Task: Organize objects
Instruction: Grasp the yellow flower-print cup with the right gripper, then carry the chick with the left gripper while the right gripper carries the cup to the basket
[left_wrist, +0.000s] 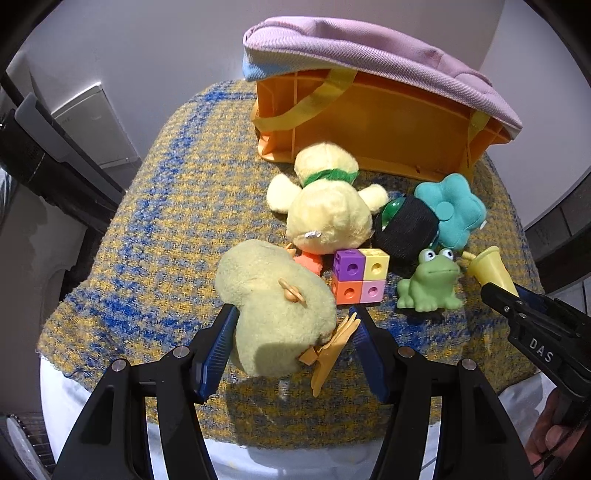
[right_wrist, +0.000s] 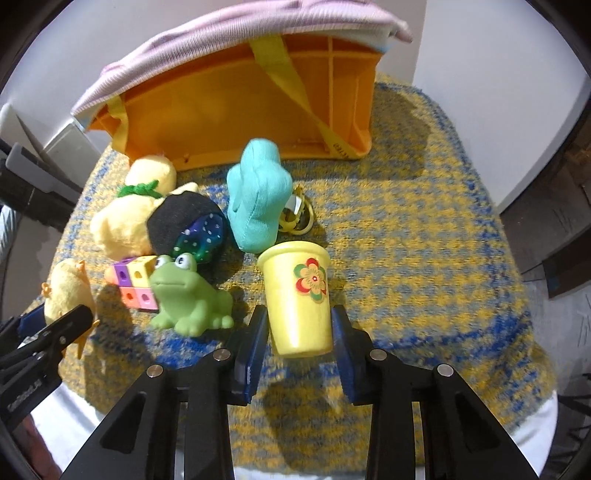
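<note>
My left gripper (left_wrist: 293, 317) is open around a pale yellow plush chick (left_wrist: 273, 306) with orange feet; the blue pads sit on either side of it. My right gripper (right_wrist: 299, 317) is open around a yellow cup (right_wrist: 299, 295) with a flower sticker, standing on the cloth. Beside it are a green rubber frog (right_wrist: 184, 295), a block of coloured cubes (left_wrist: 360, 275), a black pouch (left_wrist: 406, 225), a teal plush flower (right_wrist: 258, 199) and a larger yellow plush duck (left_wrist: 328, 206). An orange bin (left_wrist: 369, 122) lies on its side at the back.
A blue-and-yellow woven cloth (right_wrist: 424, 229) covers the table. A pink and blue cushion (left_wrist: 369, 48) rests on the orange bin. A yellow ring toy (right_wrist: 299, 218) lies behind the teal flower. A white wall stands behind.
</note>
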